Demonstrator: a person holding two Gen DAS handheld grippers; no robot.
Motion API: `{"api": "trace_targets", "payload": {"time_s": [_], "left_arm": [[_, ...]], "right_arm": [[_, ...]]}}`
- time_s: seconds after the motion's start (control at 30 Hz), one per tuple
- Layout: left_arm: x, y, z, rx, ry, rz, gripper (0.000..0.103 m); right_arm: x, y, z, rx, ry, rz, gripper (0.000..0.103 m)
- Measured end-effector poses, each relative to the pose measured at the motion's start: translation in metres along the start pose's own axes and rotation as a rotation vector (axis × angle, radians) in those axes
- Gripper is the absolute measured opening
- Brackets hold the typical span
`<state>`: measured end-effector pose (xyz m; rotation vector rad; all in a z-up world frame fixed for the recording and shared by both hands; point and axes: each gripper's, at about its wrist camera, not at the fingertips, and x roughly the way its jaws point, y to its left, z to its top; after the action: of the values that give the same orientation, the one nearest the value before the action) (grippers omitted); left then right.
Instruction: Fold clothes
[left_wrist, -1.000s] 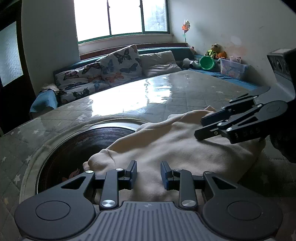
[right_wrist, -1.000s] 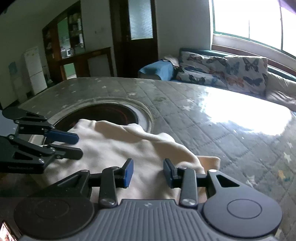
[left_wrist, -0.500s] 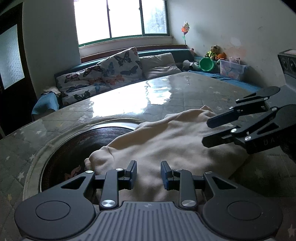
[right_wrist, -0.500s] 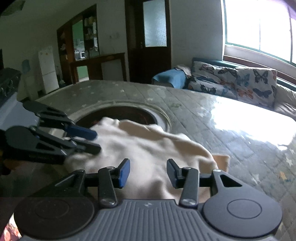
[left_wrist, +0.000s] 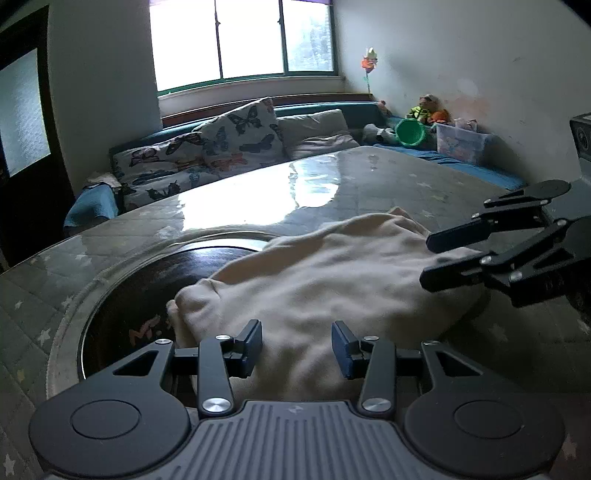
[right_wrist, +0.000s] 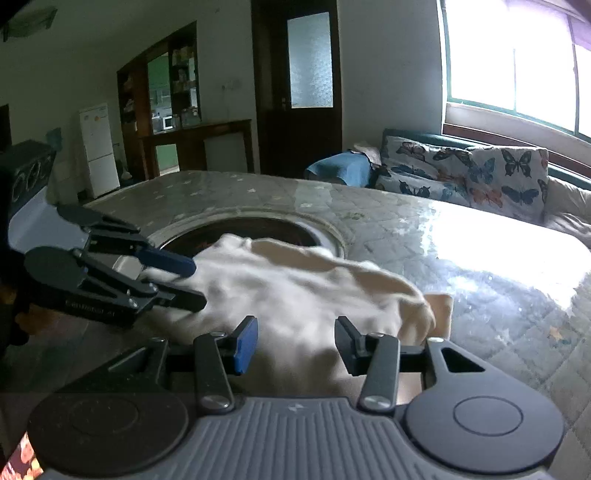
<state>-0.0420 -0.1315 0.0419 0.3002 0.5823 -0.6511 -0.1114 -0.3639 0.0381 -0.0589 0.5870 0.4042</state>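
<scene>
Going left to right in the left wrist view, a dark round inset (left_wrist: 122, 291) sat sunk into the quilted surface (left_wrist: 258, 192), and a cream garment (left_wrist: 332, 280) lay bunched across the inset's right rim and onto the surface towards its near edge. The garment was a soft, rumpled heap with one edge turned under at its left end; whether it was partly folded or only gathered could not be told from these views.

The left tool (left_wrist: 297, 341) hovered over the near left part of the garment with its fingers apart and nothing between them. Further right, the right tool (left_wrist: 428, 260) also stood apart and empty, poised over the garment's right end. Placed at opposite ends like this, the two tools were probably set either to take hold of the cloth or to let it settle after a release.

Compared with a second before, both tools had drawn back and upwards from the garment, so more of the surface and the room behind showed. The garment itself had kept much the same shape and place.
</scene>
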Motion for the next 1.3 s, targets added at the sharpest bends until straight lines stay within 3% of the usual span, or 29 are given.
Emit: {"api": "trace_targets", "payload": {"time_s": [0.4, 0.57, 0.73, 1.03, 1.17, 1.3], "left_arm": [[-0.007, 0.0, -0.013, -0.021, 0.013, 0.0, 0.045], [-0.002, 0.0, -0.015, -0.017, 0.036, 0.004, 0.045], [-0.008, 0.007, -0.009, -0.052, 0.022, -0.01, 0.045], [0.008, 0.011, 0.007, -0.118, -0.017, -0.013, 0.045], [0.019, 0.005, 0.002, -0.066, -0.007, 0.003, 0.045], [0.015, 0.006, 0.001, -0.062, -0.011, -0.006, 0.045]], "right_arm": [[-0.023, -0.004, -0.015, 0.034, -0.027, -0.014, 0.047], [-0.015, -0.011, -0.025, 0.062, 0.025, -0.019, 0.047], [-0.021, -0.007, -0.011, 0.052, -0.022, -0.011, 0.047], [0.025, 0.008, 0.007, -0.011, -0.022, -0.028, 0.047], [0.037, 0.007, -0.002, -0.024, 0.021, -0.032, 0.047], [0.026, -0.003, 0.004, 0.035, -0.001, -0.017, 0.054]]}}
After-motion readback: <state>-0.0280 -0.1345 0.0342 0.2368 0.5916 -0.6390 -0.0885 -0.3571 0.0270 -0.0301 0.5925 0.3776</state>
